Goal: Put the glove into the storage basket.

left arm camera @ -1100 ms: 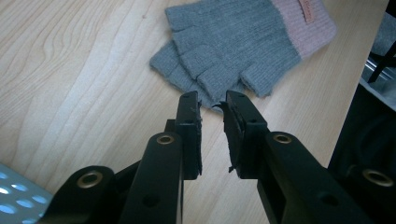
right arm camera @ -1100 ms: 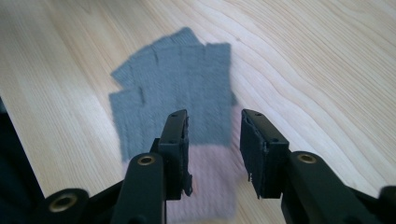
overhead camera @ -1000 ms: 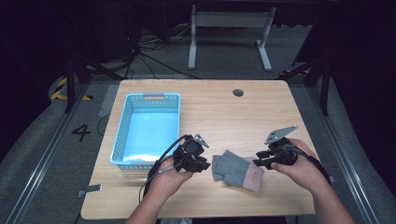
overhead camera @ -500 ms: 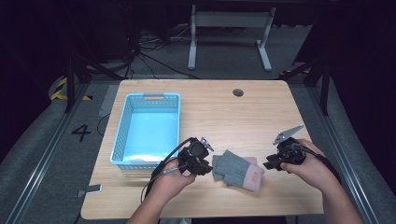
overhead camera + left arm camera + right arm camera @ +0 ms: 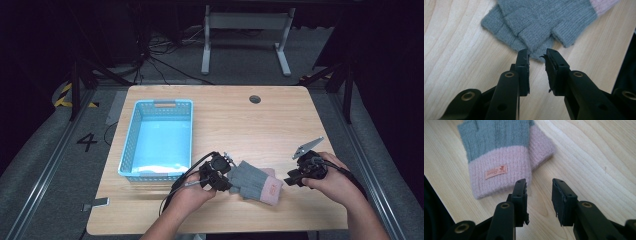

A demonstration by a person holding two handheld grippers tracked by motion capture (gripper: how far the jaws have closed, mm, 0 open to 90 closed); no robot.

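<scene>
Two grey fingerless gloves [image 5: 256, 182] with pink cuffs lie stacked flat on the wooden table [image 5: 250, 130], near its front edge. My left gripper [image 5: 230, 183] sits at their finger ends. In the left gripper view its jaws [image 5: 537, 56] stand a little apart, and the tip of one grey glove finger [image 5: 544, 17] reaches just between the tips. My right gripper [image 5: 288, 180] is at the cuff end. Its jaws [image 5: 539, 185] are open over bare wood, the left one beside the pink cuff [image 5: 499, 162], which bears an orange label [image 5: 496, 172].
A light blue plastic basket [image 5: 131, 145] stands on the left half of the table, just behind my left hand. A round cable hole [image 5: 255, 99] is near the far edge. Cables trail from both grippers toward the front edge.
My left gripper has come lower and closer to the gloves' finger ends. My right gripper has shifted slightly right, off the cuff. The gloves have not moved.
</scene>
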